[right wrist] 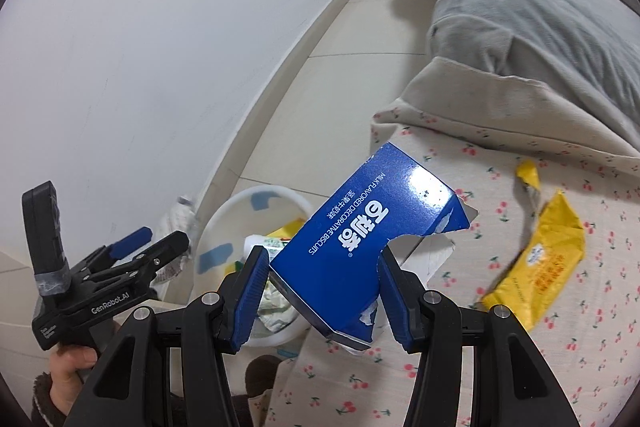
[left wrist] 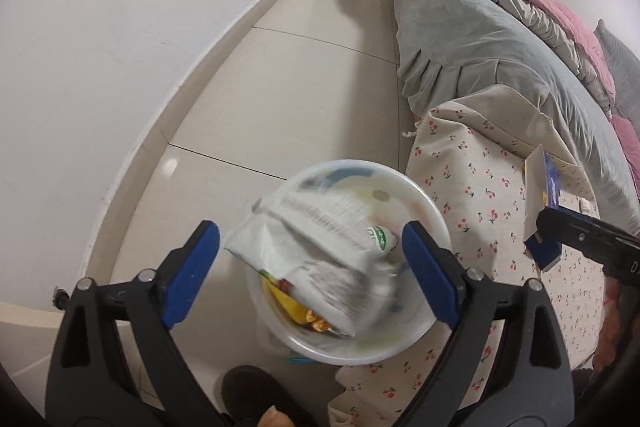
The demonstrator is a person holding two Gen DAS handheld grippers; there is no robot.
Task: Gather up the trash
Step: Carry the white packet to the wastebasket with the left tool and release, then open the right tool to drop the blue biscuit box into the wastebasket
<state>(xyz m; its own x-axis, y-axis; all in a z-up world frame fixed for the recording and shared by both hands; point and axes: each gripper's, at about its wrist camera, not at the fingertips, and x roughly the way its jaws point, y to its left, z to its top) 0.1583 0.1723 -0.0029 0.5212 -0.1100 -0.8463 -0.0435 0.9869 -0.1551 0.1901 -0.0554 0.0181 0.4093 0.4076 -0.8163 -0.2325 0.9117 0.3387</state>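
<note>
Right gripper (right wrist: 320,283) is clenched on the torn blue biscuit box (right wrist: 372,227), pads biting its lower sides, box tilted up toward 1 o'clock over the cherry-print cloth (right wrist: 460,367).

Left gripper (left wrist: 310,275) is spread wide, nothing between the pads. A white wrapper (left wrist: 320,251) lies blurred just below it in the white bin (left wrist: 432,211), apparently just dropped.

In the right view the bin (right wrist: 256,199) sits at 10 o'clock from the box, on the floor against the cloth edge, already holding packets.

Step in hand, as I read it: carry the box to the bin.
- Swing toward 10 o'clock and get it fully over the rim before letting go.
- Tip a short end down; flat, it may bridge the rim or sit on the wrapper.
- Left gripper hangs over the bin mouth, so clear it first.

Further out at 3 o'clock, a yellow packet (right wrist: 540,259) lies on the cloth, likely next. Grey bedding (right wrist: 520,19) beyond.
</note>
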